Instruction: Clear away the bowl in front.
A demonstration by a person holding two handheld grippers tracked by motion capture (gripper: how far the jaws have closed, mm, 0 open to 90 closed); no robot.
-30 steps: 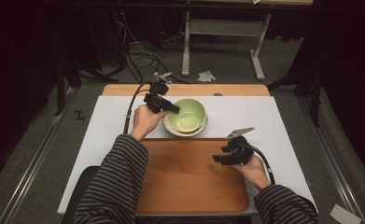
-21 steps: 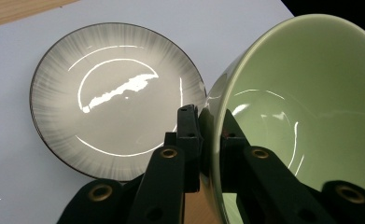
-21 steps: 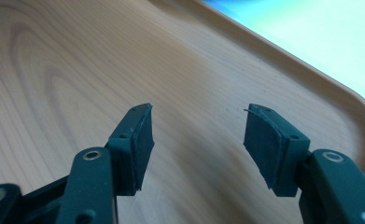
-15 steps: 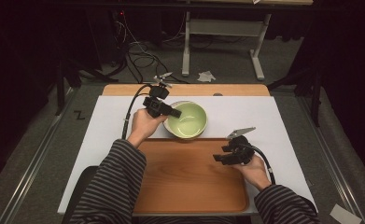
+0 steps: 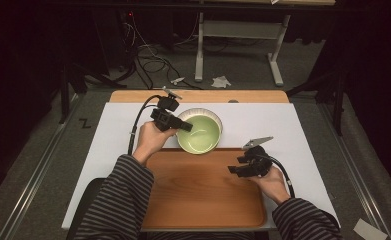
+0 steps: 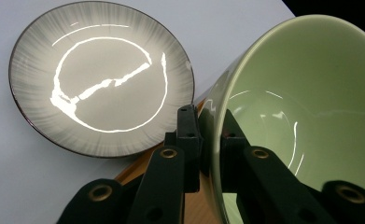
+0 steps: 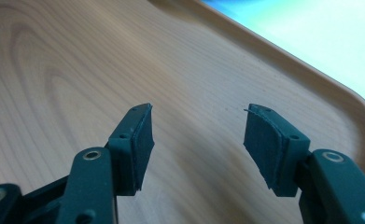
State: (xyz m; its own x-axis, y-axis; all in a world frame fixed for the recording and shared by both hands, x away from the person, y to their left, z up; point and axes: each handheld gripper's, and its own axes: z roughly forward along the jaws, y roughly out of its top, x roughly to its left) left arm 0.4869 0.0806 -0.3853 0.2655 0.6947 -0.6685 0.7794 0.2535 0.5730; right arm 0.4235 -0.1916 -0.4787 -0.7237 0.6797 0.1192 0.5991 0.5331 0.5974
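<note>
My left gripper (image 5: 181,126) is shut on the left rim of a pale green bowl (image 5: 200,134), which hangs lifted over the tray's far edge. In the left gripper view the jaws pinch the green bowl's (image 6: 306,116) wall, one inside and one outside. Behind it a grey-white plate (image 6: 101,77) with a dark rim lies flat on the white mat; from above the plate (image 5: 203,112) peeks out past the bowl. My right gripper (image 5: 234,170) is open over the wooden tray's (image 5: 198,200) right part, its pads (image 7: 140,144) apart with nothing between them.
A white mat (image 5: 113,145) covers the table under the tray. Wooden tray rim (image 7: 311,79) curves up at the right. Beyond the table's far edge lie cables (image 5: 148,60) and a metal stand leg (image 5: 199,50) on a dark floor.
My left gripper has lifted the green bowl off the plate and carried it nearer, toward the tray. The plate stays put. The right gripper has not moved.
</note>
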